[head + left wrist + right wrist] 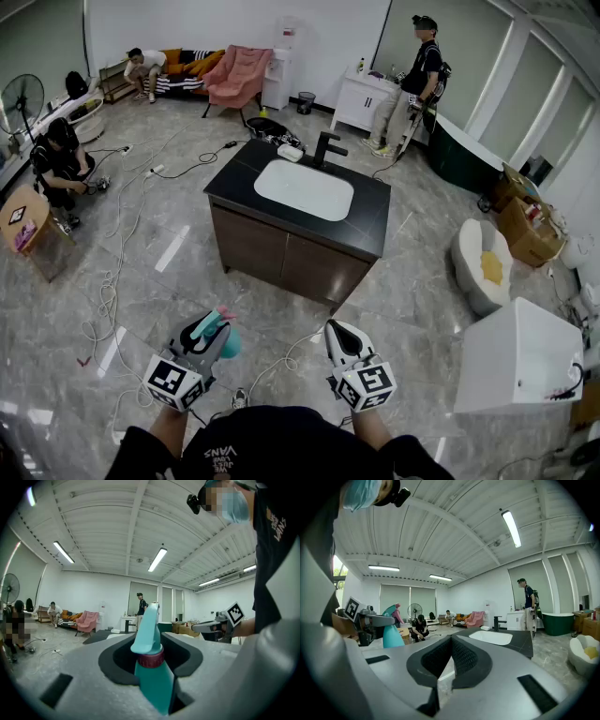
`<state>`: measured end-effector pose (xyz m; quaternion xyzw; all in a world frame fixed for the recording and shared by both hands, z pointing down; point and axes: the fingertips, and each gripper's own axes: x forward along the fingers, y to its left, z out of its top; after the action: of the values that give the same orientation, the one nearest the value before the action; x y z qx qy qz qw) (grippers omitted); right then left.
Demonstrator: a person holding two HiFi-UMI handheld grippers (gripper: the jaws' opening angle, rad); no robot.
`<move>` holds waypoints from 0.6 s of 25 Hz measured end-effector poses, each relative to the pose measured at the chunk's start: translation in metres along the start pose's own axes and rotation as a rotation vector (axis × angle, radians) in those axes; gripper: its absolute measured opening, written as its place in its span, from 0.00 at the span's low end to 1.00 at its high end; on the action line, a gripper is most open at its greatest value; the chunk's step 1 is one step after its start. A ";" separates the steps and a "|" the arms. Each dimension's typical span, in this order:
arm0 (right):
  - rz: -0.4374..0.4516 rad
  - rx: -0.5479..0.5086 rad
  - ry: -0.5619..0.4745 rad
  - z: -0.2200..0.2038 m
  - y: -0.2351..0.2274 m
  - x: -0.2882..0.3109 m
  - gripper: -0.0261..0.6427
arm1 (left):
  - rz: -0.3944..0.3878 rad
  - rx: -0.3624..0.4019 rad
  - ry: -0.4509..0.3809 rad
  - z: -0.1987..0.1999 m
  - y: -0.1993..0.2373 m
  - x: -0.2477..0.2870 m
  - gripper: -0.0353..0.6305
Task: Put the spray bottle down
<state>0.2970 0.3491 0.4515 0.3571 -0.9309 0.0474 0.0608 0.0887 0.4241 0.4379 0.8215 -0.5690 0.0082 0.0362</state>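
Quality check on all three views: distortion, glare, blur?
Head view: strong fisheye bowing, ceiling-light streaks glare on the glossy floor. Left gripper view: black corner vignetting, the spray bottle sharp though close. Right gripper view: the ceiling light blown out, edges curved.

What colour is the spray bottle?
Teal spray bottle, dark red collar; clearest in the left gripper view.

The spray bottle (229, 345) was held in the left tongs (214, 326), beside the right tongs (338, 329), and the worktop (370, 221) was set ahead.
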 end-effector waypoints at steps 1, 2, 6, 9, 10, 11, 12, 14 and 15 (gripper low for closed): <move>0.001 -0.001 0.000 0.000 0.003 0.004 0.04 | -0.002 -0.001 0.002 -0.001 0.004 -0.001 0.27; 0.001 -0.001 0.001 -0.001 0.006 0.009 0.04 | -0.006 -0.001 0.002 -0.001 0.009 -0.002 0.27; -0.004 0.010 -0.002 -0.001 0.018 0.029 0.04 | -0.032 0.000 0.000 -0.002 0.028 -0.002 0.27; -0.025 0.033 -0.005 -0.003 0.027 0.042 0.05 | -0.058 -0.007 0.008 -0.003 0.043 -0.003 0.27; -0.034 0.040 -0.005 -0.003 0.030 0.046 0.05 | -0.063 -0.008 0.012 -0.004 0.049 -0.004 0.27; -0.042 0.048 -0.005 -0.004 0.033 0.049 0.05 | -0.069 -0.006 0.015 -0.005 0.054 -0.006 0.27; -0.049 0.056 -0.005 -0.005 0.036 0.053 0.05 | -0.076 -0.003 0.015 -0.006 0.060 -0.007 0.27; -0.065 0.071 -0.003 -0.007 0.042 0.061 0.05 | -0.087 -0.005 0.017 -0.009 0.072 -0.011 0.27; -0.072 0.078 0.000 -0.009 0.046 0.064 0.05 | -0.092 -0.006 0.021 -0.011 0.077 -0.013 0.27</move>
<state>0.2198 0.3418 0.4676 0.3925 -0.9149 0.0812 0.0486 0.0123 0.4095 0.4520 0.8464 -0.5304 0.0133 0.0450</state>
